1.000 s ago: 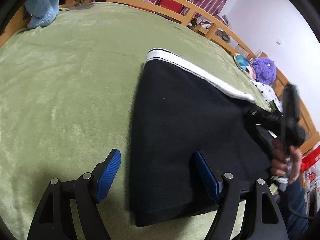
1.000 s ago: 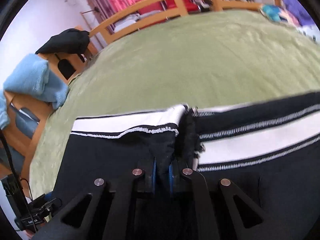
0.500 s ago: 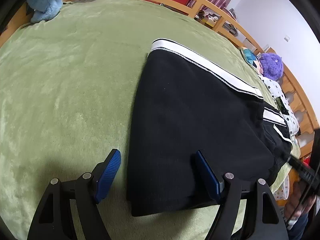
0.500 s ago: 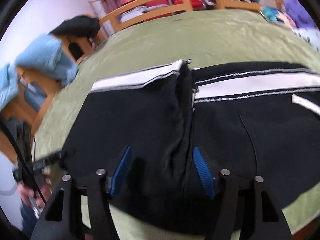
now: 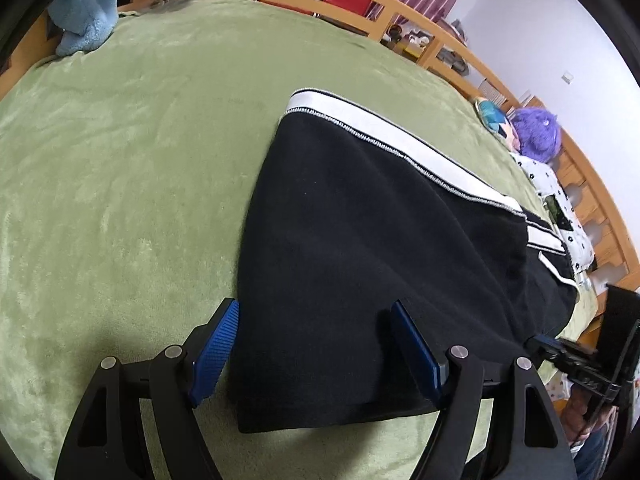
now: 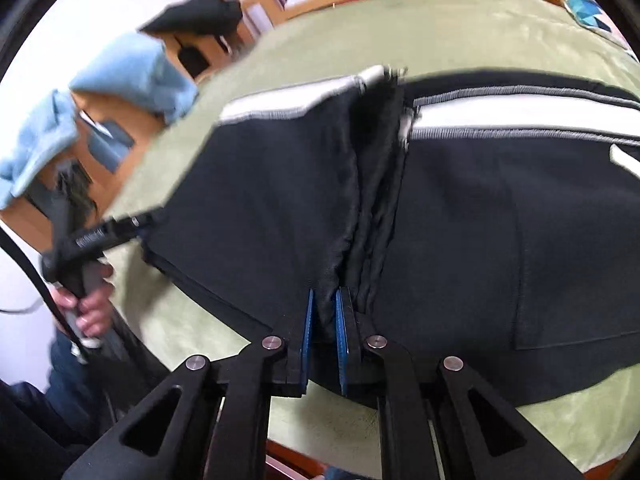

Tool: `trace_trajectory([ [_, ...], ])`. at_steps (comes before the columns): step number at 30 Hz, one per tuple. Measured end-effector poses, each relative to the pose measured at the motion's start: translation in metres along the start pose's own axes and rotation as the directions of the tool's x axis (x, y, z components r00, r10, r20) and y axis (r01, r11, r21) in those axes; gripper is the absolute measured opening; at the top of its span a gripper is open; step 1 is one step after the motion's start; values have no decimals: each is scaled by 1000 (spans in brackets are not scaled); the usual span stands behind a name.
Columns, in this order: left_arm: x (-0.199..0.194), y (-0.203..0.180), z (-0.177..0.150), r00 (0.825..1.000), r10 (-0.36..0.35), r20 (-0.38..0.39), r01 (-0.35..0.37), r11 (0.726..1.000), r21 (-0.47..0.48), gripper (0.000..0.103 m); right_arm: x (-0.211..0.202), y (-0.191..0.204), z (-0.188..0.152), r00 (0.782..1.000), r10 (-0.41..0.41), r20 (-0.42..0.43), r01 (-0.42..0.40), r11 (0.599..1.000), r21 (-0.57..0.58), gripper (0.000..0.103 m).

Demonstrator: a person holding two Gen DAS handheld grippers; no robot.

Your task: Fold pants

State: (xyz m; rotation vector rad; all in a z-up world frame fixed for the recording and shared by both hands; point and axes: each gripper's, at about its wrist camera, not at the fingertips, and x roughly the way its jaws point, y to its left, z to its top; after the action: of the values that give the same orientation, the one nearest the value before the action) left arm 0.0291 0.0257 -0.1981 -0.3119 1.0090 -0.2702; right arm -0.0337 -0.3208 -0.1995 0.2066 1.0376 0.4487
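- A fold of the black pants (image 6: 460, 240) was being pinched as the right gripper's (image 6: 322, 312) jaws closed, low centre.
- The left gripper (image 5: 316, 344) was held open, astride the pants' lower edge on the green blanket (image 5: 120, 160).

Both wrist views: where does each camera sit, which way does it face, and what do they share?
Left wrist: on the left claw, angled down across the green blanket; wide-open jaws straddle the black pants; right claw at the right edge.
Right wrist: on the right claw, angled down at the pants' near edge; jaws closing on a fabric ridge; the hand holding the left claw shows left.
Shared: pants, blanket, wooden bed rail.
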Motion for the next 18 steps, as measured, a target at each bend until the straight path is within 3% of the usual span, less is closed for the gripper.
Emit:
trace_trajectory([
  [2,-4,0,4,1000,-17,2,17,1000,1,76,-13,0,6,999,9,42,-8,1000,-16,29],
  [3,-6,1,5,1000,-29,6,29,1000,-4,76,-21,-5,10,996,17,83,-17,1000,-3,49],
  [4,-8,4,5,999,-36,12,36,999,-11,77,-27,-8,14,992,26,125,-28,999,16,59],
  [6,-8,10,6,999,-46,17,46,998,-32,77,-31,-15,31,985,28,173,-37,998,48,59],
  [9,-4,12,6,998,-56,6,56,998,-37,78,-18,-15,68,983,-49,176,40,998,55,58],
  [11,-3,15,4,999,-50,1,50,998,-33,77,-10,-21,91,979,-86,186,73,995,72,57],
  [14,-2,18,5,998,-56,-1,56,998,-35,78,14,-36,123,982,-56,181,34,992,124,48],
  [16,-3,20,8,998,-55,6,56,998,-29,78,34,-42,135,988,-69,137,51,990,132,9],
  [18,-5,20,9,998,-55,12,55,998,-16,78,43,-44,139,976,-152,156,136,985,103,8],
])
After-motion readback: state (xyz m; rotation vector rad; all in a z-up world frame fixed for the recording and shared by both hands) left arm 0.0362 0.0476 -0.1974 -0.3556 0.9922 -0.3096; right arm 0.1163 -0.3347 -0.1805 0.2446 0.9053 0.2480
